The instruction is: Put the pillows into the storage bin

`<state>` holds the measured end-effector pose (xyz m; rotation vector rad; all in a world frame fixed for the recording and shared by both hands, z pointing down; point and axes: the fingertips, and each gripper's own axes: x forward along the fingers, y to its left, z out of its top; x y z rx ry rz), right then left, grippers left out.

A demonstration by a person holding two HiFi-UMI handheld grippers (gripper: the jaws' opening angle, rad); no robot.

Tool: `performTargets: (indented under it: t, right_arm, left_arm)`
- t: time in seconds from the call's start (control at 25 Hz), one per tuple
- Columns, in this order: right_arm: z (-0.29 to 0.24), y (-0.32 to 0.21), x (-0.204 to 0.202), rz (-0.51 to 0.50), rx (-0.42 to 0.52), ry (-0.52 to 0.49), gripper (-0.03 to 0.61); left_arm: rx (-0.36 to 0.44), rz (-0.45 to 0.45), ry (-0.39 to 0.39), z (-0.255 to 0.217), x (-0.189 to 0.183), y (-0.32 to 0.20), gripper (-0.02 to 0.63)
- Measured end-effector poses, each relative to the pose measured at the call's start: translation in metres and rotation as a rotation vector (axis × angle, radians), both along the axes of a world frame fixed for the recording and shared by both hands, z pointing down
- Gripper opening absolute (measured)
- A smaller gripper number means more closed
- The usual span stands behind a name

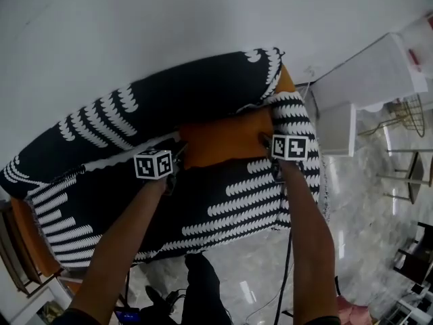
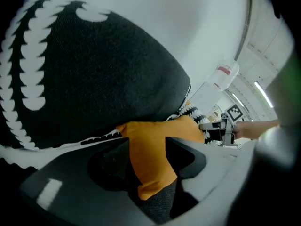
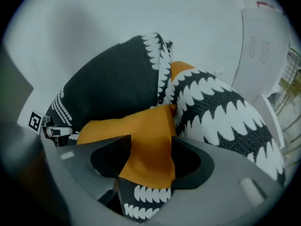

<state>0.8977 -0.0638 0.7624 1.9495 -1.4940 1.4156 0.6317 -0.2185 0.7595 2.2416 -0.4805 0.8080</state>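
An orange pillow (image 1: 226, 137) lies in the gap between a big black-and-white patterned back cushion (image 1: 169, 100) and the patterned seat cushion (image 1: 223, 202) of a sofa. My left gripper (image 1: 179, 156) is at the pillow's left end and my right gripper (image 1: 266, 141) at its right end. In the left gripper view the orange pillow (image 2: 155, 145) runs between the wide-set jaws of the left gripper (image 2: 148, 157), and the right gripper (image 2: 221, 128) shows beyond. In the right gripper view a pillow corner (image 3: 146, 135) fills the wide gap of the right gripper (image 3: 150, 159). No storage bin is in view.
A patterned side cushion (image 1: 298, 120) stands at the sofa's right end against a white wall. A white cabinet (image 1: 379, 80) is to the right, over pale marble floor (image 1: 365, 235). A wooden chair frame (image 1: 13, 249) sits at the lower left. The person's legs (image 1: 203, 283) are in front of the sofa.
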Motion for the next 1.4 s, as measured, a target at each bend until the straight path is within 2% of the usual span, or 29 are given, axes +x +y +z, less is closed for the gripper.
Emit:
performTargets:
  t: [0.12, 0.2, 0.4, 0.56, 0.8, 0.92, 1.16, 1.4]
  right_arm:
    - [0.022, -0.005, 0.005, -0.004, -0.024, 0.001, 0.255]
    - [0.040, -0.005, 0.004, -0.025, -0.047, 0.015, 0.252]
    - [0.066, -0.003, -0.003, -0.058, -0.078, 0.079, 0.172]
    - [0.032, 0.003, -0.014, -0.059, -0.037, 0.088, 0.097]
    - [-0.026, 0.008, -0.037, -0.080, 0.064, 0.116, 0.081]
    - [-0.053, -0.005, -0.074, -0.101, 0.119, 0.124, 0.080]
    - [-0.124, -0.053, -0.152, -0.166, 0.238, 0.152, 0.078]
    - [-0.192, -0.098, -0.239, -0.253, 0.318, 0.173, 0.074]
  left_arm:
    - [-0.028, 0.004, -0.010, 0.028, 0.007, 0.005, 0.244]
    - [-0.049, 0.002, 0.002, 0.046, 0.013, 0.011, 0.226]
    - [-0.090, -0.014, 0.049, 0.060, 0.021, 0.025, 0.155]
    - [-0.093, -0.010, 0.040, 0.036, 0.007, 0.036, 0.110]
    - [-0.053, 0.004, 0.091, -0.006, -0.014, 0.039, 0.086]
    - [0.006, -0.004, 0.096, -0.036, -0.053, 0.028, 0.085]
    - [0.108, -0.085, 0.116, -0.107, -0.140, -0.006, 0.084]
    - [0.184, -0.168, 0.140, -0.171, -0.236, -0.031, 0.083]
